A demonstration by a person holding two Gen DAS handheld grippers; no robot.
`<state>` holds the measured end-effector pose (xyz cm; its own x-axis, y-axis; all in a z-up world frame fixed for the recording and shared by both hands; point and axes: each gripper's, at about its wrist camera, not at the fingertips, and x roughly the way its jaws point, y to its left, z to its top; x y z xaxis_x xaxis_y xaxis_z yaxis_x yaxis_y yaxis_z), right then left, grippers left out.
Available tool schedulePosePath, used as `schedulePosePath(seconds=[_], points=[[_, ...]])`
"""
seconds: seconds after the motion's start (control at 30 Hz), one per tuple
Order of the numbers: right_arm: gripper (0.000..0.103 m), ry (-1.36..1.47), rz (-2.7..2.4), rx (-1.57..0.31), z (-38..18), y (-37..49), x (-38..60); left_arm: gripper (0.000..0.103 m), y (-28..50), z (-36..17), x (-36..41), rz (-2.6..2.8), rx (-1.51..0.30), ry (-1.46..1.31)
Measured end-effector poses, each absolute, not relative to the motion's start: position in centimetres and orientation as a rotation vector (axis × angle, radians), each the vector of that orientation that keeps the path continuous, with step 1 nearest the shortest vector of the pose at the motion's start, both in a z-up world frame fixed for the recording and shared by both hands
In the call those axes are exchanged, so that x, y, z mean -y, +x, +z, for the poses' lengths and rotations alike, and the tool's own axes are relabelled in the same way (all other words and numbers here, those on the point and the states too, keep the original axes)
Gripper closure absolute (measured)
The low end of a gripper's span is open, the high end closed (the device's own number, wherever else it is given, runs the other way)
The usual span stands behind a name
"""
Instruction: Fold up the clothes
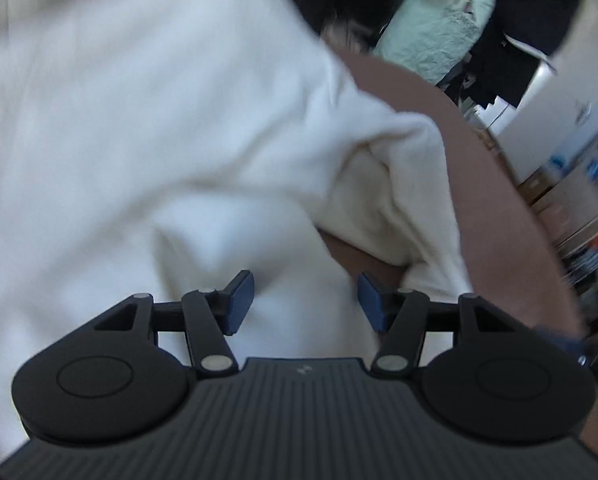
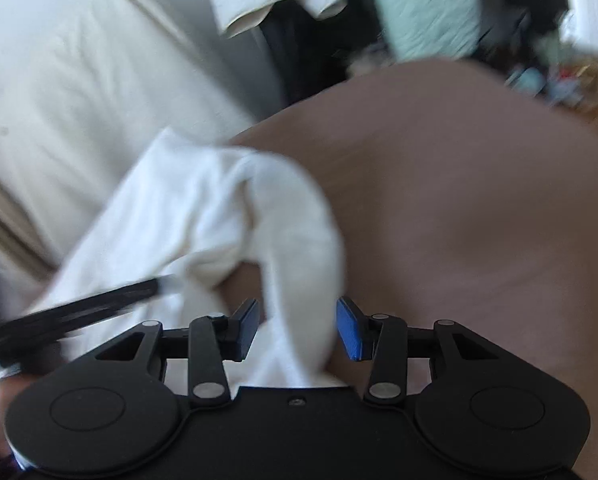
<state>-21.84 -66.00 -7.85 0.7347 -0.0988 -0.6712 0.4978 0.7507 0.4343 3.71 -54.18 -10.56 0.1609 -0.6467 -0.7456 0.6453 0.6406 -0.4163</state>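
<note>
The left claw (image 1: 305, 304) points down at a white garment (image 1: 159, 140) that fills most of its view. Its two blue pads (image 1: 241, 300) stand well apart, about half open, and they press on nothing. White cloth lies under and ahead of the gap between them, and a fold of it rises ahead and to the right of the claw. A small patch of the brown bed cover (image 1: 495, 208) shows just ahead of the right pad, and more of this cover runs along the right side. This view is blurred, so fine details of the cloth cannot be told.

The right claw (image 2: 297, 328) is also partly open. A rolled part of the white garment (image 2: 203, 220) passes through the gap between its blue pads (image 2: 349, 330), closer to the left pad, but it cannot be told if the cloth touches that pad; the right pad is clear of it. The rest of the garment spreads ahead and to the left of this claw. The brown bed cover (image 2: 459, 208) lies ahead and to the right. To the left of the claw, a dark blurred bar (image 2: 79, 312) crosses over the cloth; what it is cannot be told.
</note>
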Motion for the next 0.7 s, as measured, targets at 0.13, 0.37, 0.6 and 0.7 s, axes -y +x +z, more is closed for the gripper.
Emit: schedulePosePath(seconds=[0.13, 0.37, 0.6, 0.7], points=[[0.048, 0.478, -0.295, -0.795, -9.2, -19.5, 64.8, 0.04, 1.8, -11.8, 55.9, -0.914, -1.036, 0.228], [0.059, 0.291, -0.306, -0.904, -14.1, -16.5, 64.1, 0.042, -2.3, -13.1, 57.0, -0.871, -0.847, 0.509], [0.09, 0.175, -0.556, -0.74, -10.5, -19.5, 68.0, 0.048, 0.4, -12.4, 54.9, -0.829, -1.001, 0.264], [0.092, -0.059, -0.701, -0.645, -6.1, -21.0, 69.1, 0.049, 0.0, -11.7, 55.0, -0.804, -0.962, 0.268]])
